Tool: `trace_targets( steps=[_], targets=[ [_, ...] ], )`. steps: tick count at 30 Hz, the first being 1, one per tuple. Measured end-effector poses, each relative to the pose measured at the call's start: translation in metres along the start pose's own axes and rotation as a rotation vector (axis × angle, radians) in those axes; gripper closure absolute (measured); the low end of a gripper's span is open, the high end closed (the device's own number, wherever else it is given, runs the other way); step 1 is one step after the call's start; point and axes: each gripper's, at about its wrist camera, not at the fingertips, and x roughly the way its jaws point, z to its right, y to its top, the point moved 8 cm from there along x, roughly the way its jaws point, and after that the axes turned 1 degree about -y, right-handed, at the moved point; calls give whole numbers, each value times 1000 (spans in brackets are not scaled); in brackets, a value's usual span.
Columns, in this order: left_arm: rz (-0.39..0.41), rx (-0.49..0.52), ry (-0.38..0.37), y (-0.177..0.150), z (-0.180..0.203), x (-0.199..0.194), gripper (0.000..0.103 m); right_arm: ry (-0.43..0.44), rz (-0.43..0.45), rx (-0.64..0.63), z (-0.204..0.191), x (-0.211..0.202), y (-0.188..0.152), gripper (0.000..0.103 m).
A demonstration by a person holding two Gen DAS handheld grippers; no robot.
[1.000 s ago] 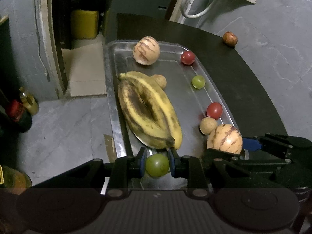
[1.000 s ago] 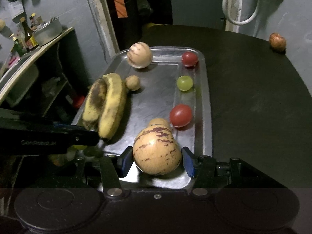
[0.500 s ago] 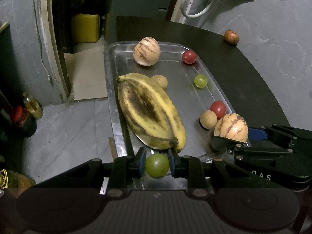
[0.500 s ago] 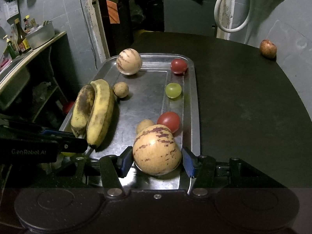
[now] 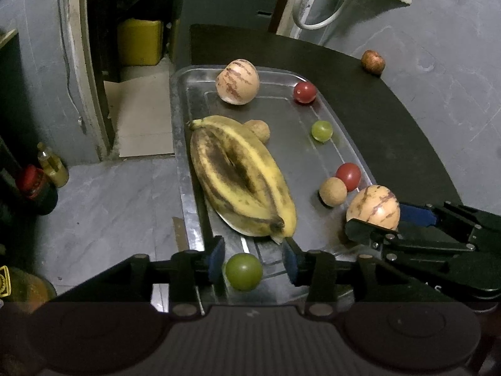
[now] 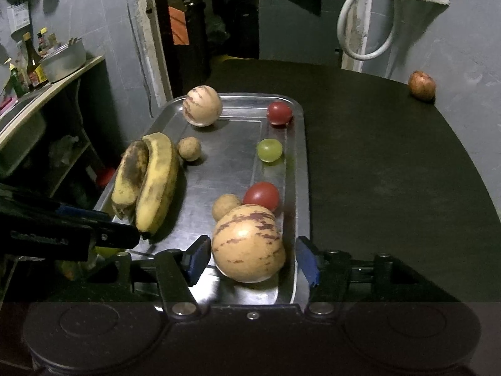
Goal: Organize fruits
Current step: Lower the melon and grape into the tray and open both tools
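Both hand-held grippers opening, pads clear of green fruit (image 5: 244, 271) and striped melon (image 6: 249, 243): could roll toward 6 o'clock off tray (image 6: 299, 169).

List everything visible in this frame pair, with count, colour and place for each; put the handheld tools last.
Tray: one, silver metal, on the dark table.
Table: one, black.
Bananas: two, yellow with dark patches, left side of tray.
Striped melons: two, cream with purple streaks; one at far end, one at near right.
Red fruits: two, along right rim, far and near.
Green fruits: two; one on right rim, one at near left.
Small tan fruits: two; beside bananas, beside near red fruit.
Reddish-brown fruit: one, on table, off tray.
Left tool: black, blue pads, opening around near green fruit.
Right tool: same, opening around near melon.
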Motion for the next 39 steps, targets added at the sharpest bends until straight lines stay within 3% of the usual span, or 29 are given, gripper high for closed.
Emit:
trace_targets(
  steps=[2, 14, 33, 39],
  targets=[
    [8, 4, -4, 1, 2, -2, 47, 2, 3, 9, 3, -2, -1, 37],
    [35, 24, 17, 1, 6, -14, 34, -11, 13, 23, 9, -8, -4, 31],
    [74, -30, 50, -2, -8, -37, 17, -14, 16, 31, 6, -13, -7, 21],
    [88, -45, 68, -2, -16, -42, 7, -21, 25, 37, 6, -14, -7, 16]
  ],
)
